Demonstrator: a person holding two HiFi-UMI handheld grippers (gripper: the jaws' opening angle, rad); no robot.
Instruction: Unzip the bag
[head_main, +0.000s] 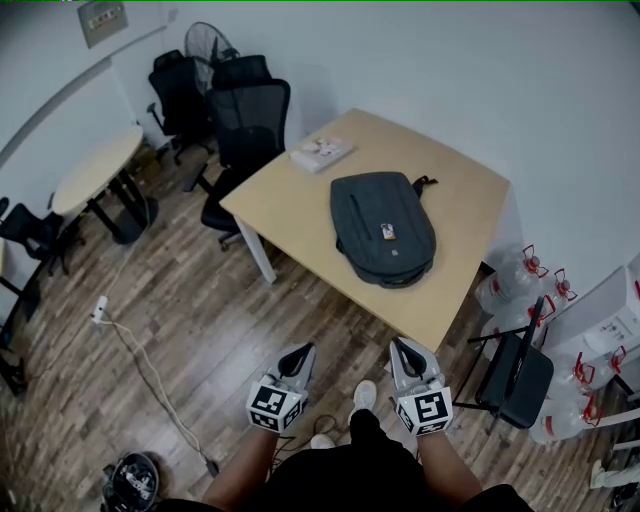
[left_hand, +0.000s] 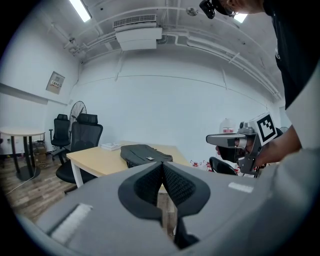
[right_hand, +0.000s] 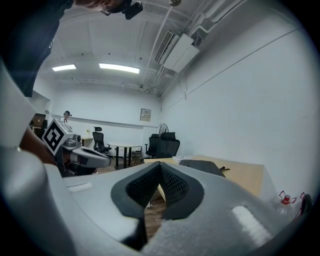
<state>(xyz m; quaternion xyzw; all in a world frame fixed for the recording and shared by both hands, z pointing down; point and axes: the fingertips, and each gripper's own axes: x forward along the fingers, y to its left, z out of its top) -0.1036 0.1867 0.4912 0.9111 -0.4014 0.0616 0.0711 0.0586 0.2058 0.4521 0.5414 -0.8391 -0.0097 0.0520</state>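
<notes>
Left forearm: bare, reaching forward from the bottom of the head view, held low over the wooden floor (head_main: 190, 310).
Left claw (head_main: 303, 349): pointing ahead toward the tabletop (head_main: 290, 205) and well short of it; marker cube facing up. Jaws pressed together along their ribbed pads, with nothing between them.
Right forearm: bare, level with the left one and set near it; a white shoe (head_main: 364, 394) shows on the floor between the two.
Right claw (head_main: 402, 345): same heading as the left, tips near the tabletop's near edge in the head view, not touching it. Jaws closed pad to pad, empty.
Bag (head_main: 382, 228): dark grey backpack, lying flat on the tabletop's middle, ahead of both claws and well apart from them.
Bag axis: long axis runs away from the person, slanting a little to the left at the far end; the strap end points at the far wall, the rounded end faces the person.
Bag neighbour: a flat white box (head_main: 321, 153) on the tabletop's far left corner, apart from the bag.
</notes>
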